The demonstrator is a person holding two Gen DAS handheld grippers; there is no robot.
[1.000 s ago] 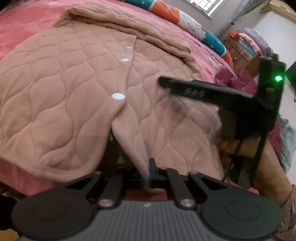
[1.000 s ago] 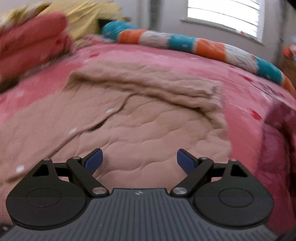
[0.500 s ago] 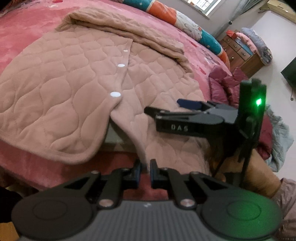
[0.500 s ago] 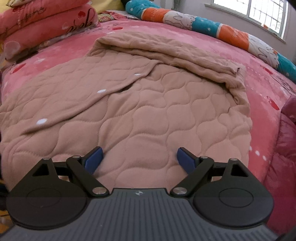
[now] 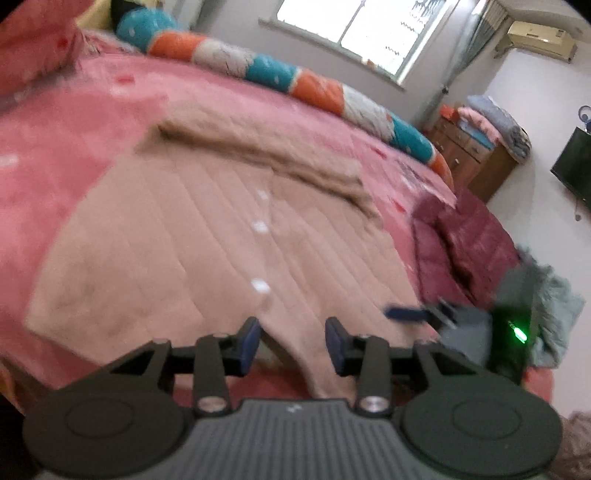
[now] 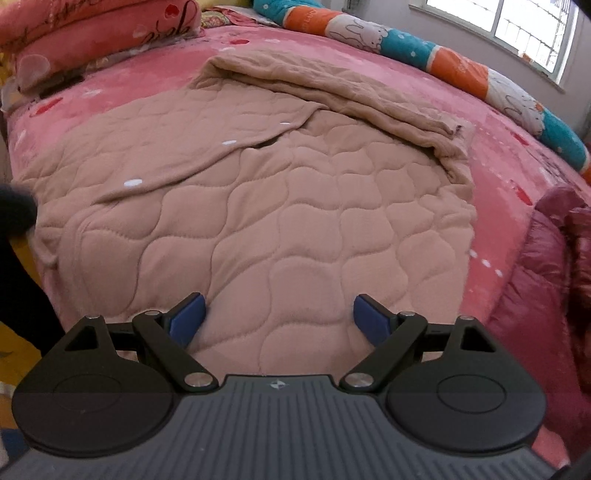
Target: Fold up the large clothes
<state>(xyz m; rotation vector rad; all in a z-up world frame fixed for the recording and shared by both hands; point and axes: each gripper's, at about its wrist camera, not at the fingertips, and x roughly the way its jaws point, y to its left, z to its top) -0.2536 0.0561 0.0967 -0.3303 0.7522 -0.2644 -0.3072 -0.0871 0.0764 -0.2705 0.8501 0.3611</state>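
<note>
A large tan quilted garment (image 6: 295, 206) with white buttons lies spread on the pink bed, its far part folded over into a thick band. It also shows in the blurred left wrist view (image 5: 207, 236). My left gripper (image 5: 291, 345) is open and empty just above the garment's near hem, at the front opening. My right gripper (image 6: 279, 319) is wide open and empty over the near right part of the garment. It appears at the right of the left wrist view (image 5: 424, 314).
The pink bed cover (image 6: 491, 155) surrounds the garment. A dark red padded item (image 6: 554, 266) lies on the bed at the right. A striped bolster (image 6: 461, 70) runs along the far edge. Pink pillows (image 6: 92, 33) sit far left. A wooden dresser (image 5: 476, 158) stands beyond the bed.
My left gripper let go of the garment's hem, opened and lifted back. The hem flap now lies down on the bed. My right gripper stayed open and shifted slightly.
</note>
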